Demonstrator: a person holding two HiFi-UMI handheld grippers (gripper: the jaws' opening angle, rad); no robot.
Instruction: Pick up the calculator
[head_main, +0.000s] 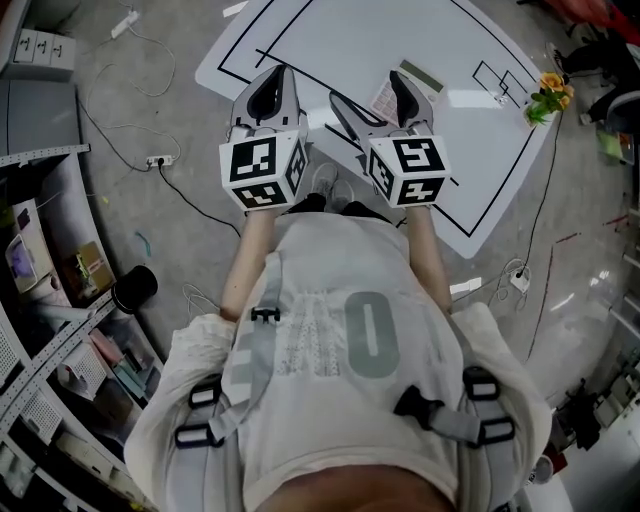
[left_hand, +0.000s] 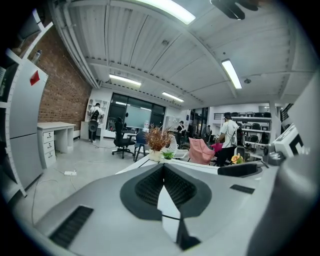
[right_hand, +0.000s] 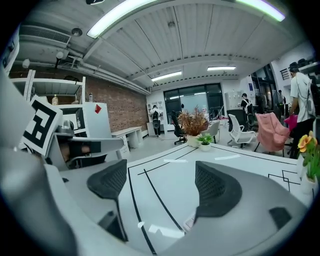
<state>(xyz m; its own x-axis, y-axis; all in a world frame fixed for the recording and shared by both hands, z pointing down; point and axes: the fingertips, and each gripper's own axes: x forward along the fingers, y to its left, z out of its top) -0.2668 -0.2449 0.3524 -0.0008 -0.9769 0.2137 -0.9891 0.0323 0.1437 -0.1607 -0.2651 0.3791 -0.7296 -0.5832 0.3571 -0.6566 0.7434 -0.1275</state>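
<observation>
On the white tabletop with black lines (head_main: 330, 40): a flat rectangular calculator (head_main: 384, 99) with pale pinkish keys and a dark grey-green display strip lies at 1 o'clock from the person.
Calculator cover: the right gripper (right_hand: 161, 172) hides its middle under its right-hand jaw; the right gripper view shows only a pale corner below that jaw.
Calculator axis: it lies roughly along the 8-to-2 o'clock line in the head view, display end toward 2 o'clock.
Right gripper: jaws spread wide and released, only bare tabletop between the pads.
Left gripper (left_hand: 163, 167): at 11 o'clock, jaw tips pressed together, holding nothing.
</observation>
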